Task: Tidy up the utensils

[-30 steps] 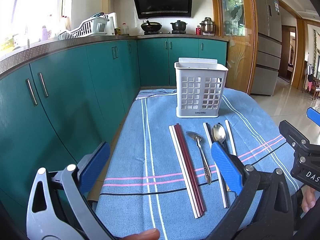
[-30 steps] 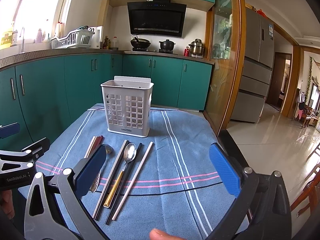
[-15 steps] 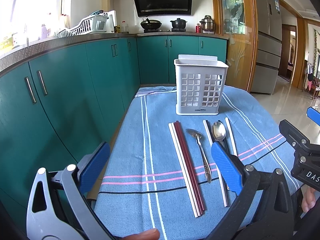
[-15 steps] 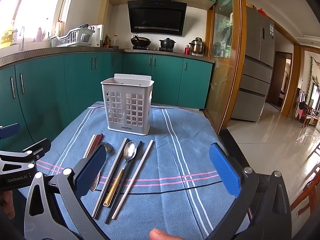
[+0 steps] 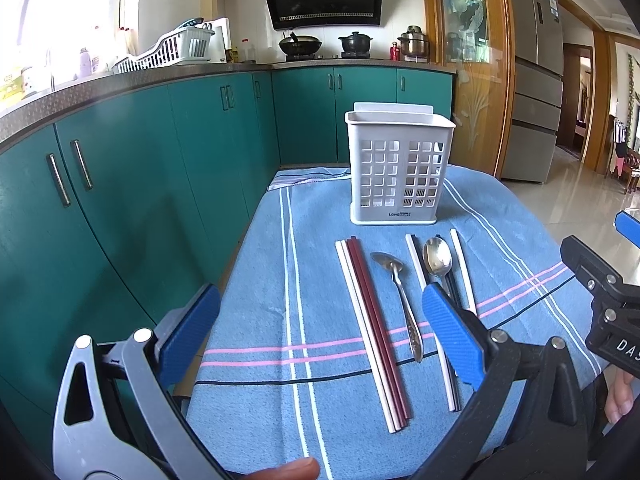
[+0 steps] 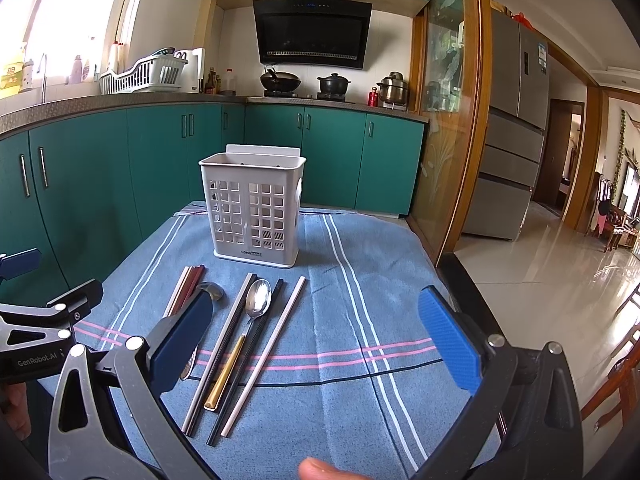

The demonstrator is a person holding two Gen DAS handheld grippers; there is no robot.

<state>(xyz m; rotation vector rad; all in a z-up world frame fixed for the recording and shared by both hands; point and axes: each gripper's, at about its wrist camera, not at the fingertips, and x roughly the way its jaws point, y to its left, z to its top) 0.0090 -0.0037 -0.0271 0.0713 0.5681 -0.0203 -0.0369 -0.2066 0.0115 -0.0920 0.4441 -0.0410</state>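
Lying lengthwise toward holder (image 5: pixel 398 176): chopsticks (image 5: pixel 370 324), spoons (image 6: pixel 256 304) | near table's front edge | left gripper (image 5: pixel 320 332) nearer, spread empty | right gripper (image 6: pixel 316 340) spread empty

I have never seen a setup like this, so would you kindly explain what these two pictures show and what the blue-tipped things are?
A person holds a two-finger gripper in each hand; each picture comes from a fisheye camera on one gripper, looking along its blue fingers. The left gripper and right gripper are both open and hold nothing. On the blue striped cloth stands a white utensil basket. In front lie chopsticks, an all-silver spoon and a gold-handled spoon, none yet picked up.
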